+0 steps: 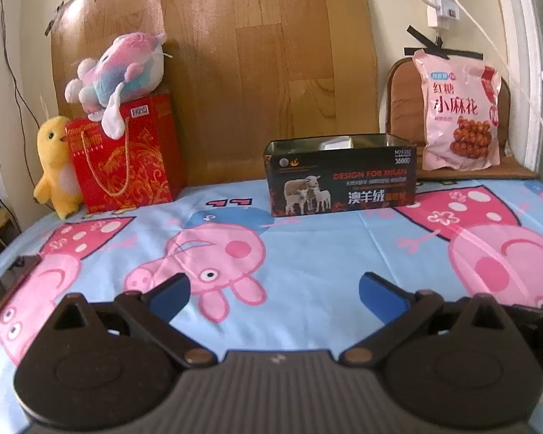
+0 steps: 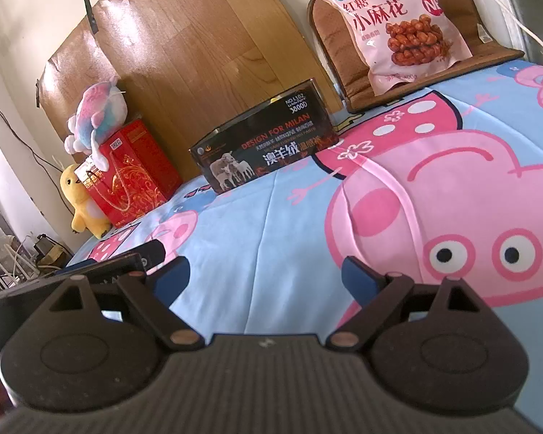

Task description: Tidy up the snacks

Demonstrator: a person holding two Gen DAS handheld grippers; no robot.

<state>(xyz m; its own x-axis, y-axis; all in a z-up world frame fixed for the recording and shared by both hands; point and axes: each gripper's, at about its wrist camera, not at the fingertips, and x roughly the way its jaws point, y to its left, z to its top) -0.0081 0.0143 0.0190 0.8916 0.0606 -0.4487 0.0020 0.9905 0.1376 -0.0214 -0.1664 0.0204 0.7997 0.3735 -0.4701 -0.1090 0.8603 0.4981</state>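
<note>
At the far right of the bed, the pink snack bag (image 1: 459, 108) printed with brown twists stands upright, long axis vertical, front outward, leaning on a brown cushion (image 1: 402, 83). Only the left view shows inside the open black tin (image 1: 340, 177). The left gripper (image 1: 273, 294) and right gripper (image 2: 266, 276) hold their fingers wide apart, empty.

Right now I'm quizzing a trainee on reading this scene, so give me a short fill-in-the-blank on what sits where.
1. The pink snack bag leans on a brown ____.
2. The pastel plush lies on top of the ____ gift bag.
3. The dark tin box has its top ____.
4. Both the left gripper and the right gripper hold ____.

Missing words: cushion; red; open; nothing
</note>
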